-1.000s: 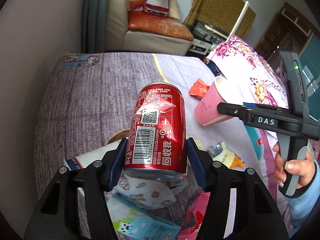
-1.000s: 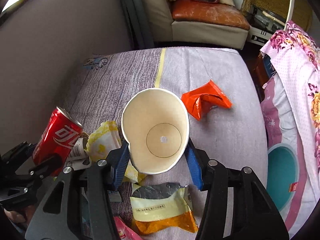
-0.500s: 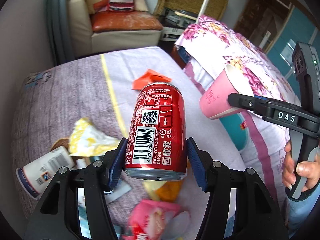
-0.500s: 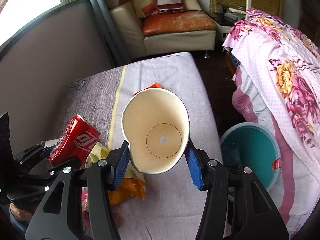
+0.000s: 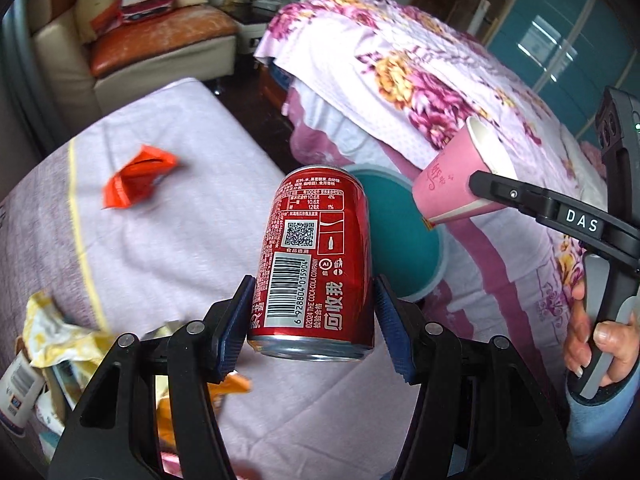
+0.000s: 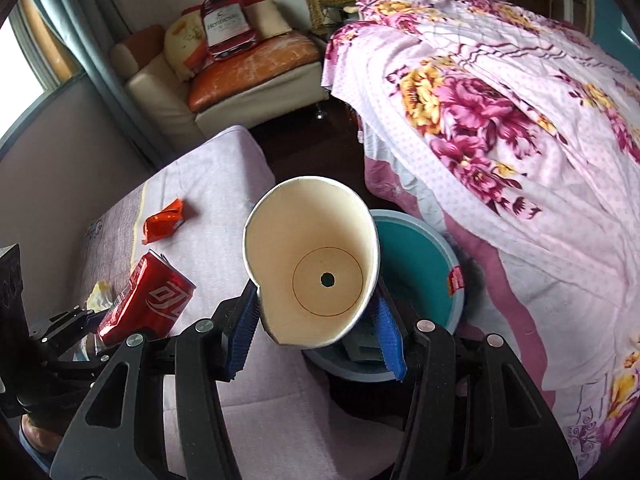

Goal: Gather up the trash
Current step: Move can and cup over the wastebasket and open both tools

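My left gripper (image 5: 312, 328) is shut on a red cola can (image 5: 316, 264), held upright above the edge of the lilac mattress (image 5: 168, 240). My right gripper (image 6: 314, 332) is shut on a pink paper cup (image 6: 316, 256) whose cream inside faces the camera. The same cup (image 5: 456, 184) shows pink at the right of the left wrist view, and the can (image 6: 148, 304) shows at the left of the right wrist view. A teal bin (image 6: 420, 264) stands on the floor between mattress and bed, partly hidden behind both held things; in the left wrist view the bin (image 5: 404, 240) sits behind the can.
An orange wrapper (image 5: 136, 176) lies on the mattress. Yellow and other wrappers plus a white cup (image 5: 36, 360) crowd its lower left corner. A bed with a floral cover (image 6: 520, 128) fills the right side. A cream armchair (image 6: 224, 64) stands at the back. A hand (image 5: 600, 340) holds the right gripper's handle.
Both grippers have swung right, off the mattress's littered part to its edge by the bed, still holding can and cup. The teal bin has come into view behind them.
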Available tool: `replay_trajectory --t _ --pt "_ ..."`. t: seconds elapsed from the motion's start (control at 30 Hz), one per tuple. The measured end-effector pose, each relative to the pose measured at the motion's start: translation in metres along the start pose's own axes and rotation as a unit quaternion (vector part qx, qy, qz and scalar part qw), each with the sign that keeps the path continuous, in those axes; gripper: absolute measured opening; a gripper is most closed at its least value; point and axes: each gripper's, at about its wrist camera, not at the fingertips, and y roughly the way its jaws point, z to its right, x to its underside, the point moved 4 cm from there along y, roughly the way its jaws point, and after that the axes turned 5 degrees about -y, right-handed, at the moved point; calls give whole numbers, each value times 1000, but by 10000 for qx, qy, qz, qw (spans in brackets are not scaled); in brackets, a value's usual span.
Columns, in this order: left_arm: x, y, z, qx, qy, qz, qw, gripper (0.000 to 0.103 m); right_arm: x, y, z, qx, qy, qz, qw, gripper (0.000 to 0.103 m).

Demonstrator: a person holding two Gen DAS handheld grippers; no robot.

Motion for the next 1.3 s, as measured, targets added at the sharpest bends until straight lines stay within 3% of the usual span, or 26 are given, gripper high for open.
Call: replay_trajectory --t 0.3,0.63,0.7,0.8,0.9,1.3 --pt "-8 53 55 26 340 -518 9981 60 7 6 54 21 396 -6 9992 51" --pt "-14 89 76 56 371 -820 9959 61 5 17 78 75 549 -31 9985 51" --pt "-16 95 77 44 343 -864 9957 66 4 19 80 77 579 -49 9983 51" --pt "-19 99 77 55 276 -844 9960 69 3 23 83 92 588 -82 9982 51" --pt "-19 98 73 29 225 -808 9965 79 3 27 85 94 602 -122 9981 52" --pt "-16 87 60 91 76 -677 9976 79 0 43 79 124 558 -277 9980 53"
